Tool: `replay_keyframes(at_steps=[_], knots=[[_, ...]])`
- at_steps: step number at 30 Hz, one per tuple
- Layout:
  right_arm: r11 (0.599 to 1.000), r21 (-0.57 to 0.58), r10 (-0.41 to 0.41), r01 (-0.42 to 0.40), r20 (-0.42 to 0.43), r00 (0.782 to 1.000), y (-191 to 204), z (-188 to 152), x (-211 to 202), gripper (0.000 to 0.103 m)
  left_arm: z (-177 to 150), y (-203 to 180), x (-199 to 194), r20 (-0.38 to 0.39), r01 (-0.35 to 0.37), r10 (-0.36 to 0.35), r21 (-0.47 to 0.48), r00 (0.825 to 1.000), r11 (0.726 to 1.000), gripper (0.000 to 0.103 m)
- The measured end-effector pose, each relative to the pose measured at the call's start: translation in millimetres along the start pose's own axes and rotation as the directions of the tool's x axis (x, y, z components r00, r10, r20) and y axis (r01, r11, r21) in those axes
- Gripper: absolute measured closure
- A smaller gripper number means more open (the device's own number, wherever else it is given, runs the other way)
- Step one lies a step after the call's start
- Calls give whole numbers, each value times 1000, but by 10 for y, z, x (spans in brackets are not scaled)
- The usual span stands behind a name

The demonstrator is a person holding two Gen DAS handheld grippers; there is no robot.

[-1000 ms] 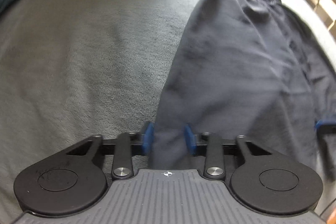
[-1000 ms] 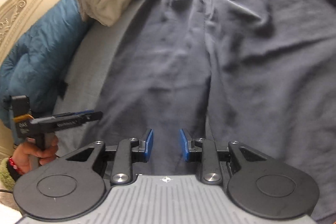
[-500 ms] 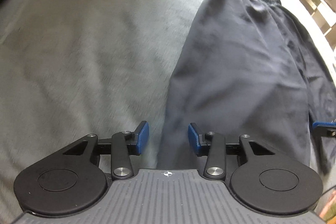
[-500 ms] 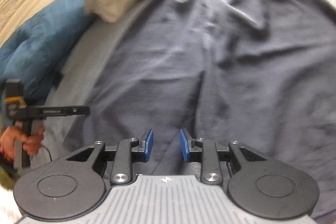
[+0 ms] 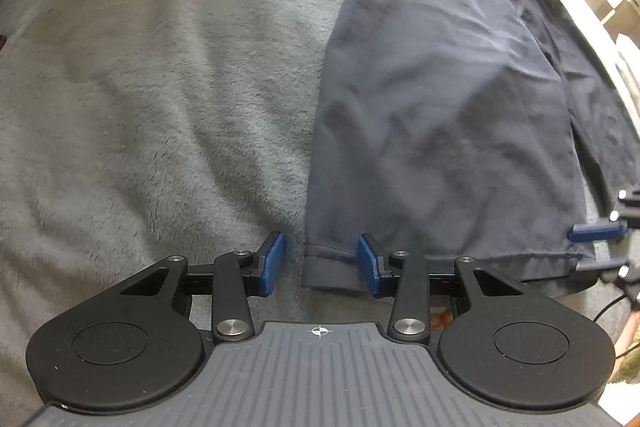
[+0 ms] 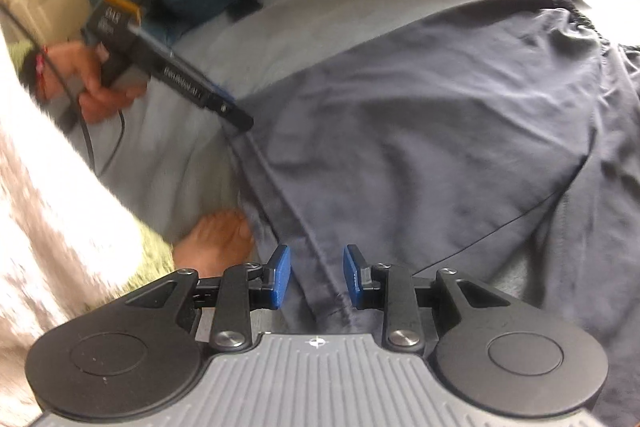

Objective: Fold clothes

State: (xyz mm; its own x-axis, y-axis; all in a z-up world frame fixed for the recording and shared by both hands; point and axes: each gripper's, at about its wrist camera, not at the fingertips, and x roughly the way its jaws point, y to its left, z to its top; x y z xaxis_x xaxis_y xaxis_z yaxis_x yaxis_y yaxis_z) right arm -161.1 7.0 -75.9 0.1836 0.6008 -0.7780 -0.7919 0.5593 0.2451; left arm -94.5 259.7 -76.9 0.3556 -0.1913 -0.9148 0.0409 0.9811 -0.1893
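**Both hems loose between my fingers: the fold could slip here**

On my left, the grey blanket (image 5: pixel 152 99) of the bed lies bare beyond my left gripper (image 5: pixel 321 263). Its jaws have just been opening, and they now stand apart with the hem corner of the dark trousers (image 5: pixel 440 99) lying between them. The left pad is clear of the cloth; the right pad sits right at the cloth's edge, but I see no pinch, so I call that side released.

The trousers run away from my fingers up the bed, one leg laid over the other, the waistband at the far end.

On my right, the right gripper (image 6: pixel 316 277) straddles a seamed hem ridge of the same trousers. The jaws are parted and the cloth passes between them without looking squeezed, so that side is released too. Left of those fingers a bare foot (image 6: pixel 216 243) shows under the cloth's edge, and further left a hand (image 6: pixel 100 87) holds the other gripper's handle.

What worries me: if I clench now, the left fingers may catch only the top layer, or the blanket's pile with it, and lifting would pull the legs out of line. On the right, the hem hangs over the bed's edge, so it could slide down.
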Motion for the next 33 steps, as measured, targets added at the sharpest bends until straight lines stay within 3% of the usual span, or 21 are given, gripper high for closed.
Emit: replay_keyframes(at_steps=[7, 19, 21, 23, 26, 30, 33], knots=[[961, -225, -169, 158, -30, 985, 292, -149, 214, 72, -66, 9, -5, 25, 15, -16, 12, 1000, 1000, 66], [869, -437, -264, 233, -12, 964, 549, -254, 307, 74, -64, 96, 48, 32, 49, -47, -50, 998, 998, 67], [867, -437, -268, 239, -6, 963, 554, -252, 311, 75, -63, 114, 51, 33, 55, -53, -58, 998, 997, 67], [878, -413, -267, 243, 0, 964, 526, -228, 296, 88, -70, 129, 43, 35, 60, -58, -63, 998, 996, 68], [889, -380, -273, 256, 10, 962, 470, -190, 262, 98, -78, 151, 35, 38, 69, -66, -74, 997, 995, 68], [905, -362, -239, 223, 1, 971, 452, -167, 205, 100, -89, 187, 12, 43, 81, -78, -89, 996, 993, 71], [916, -353, -210, 192, -11, 978, 447, -166, 167, 101, -96, 215, -16, 44, 99, -95, -92, 994, 991, 81]])
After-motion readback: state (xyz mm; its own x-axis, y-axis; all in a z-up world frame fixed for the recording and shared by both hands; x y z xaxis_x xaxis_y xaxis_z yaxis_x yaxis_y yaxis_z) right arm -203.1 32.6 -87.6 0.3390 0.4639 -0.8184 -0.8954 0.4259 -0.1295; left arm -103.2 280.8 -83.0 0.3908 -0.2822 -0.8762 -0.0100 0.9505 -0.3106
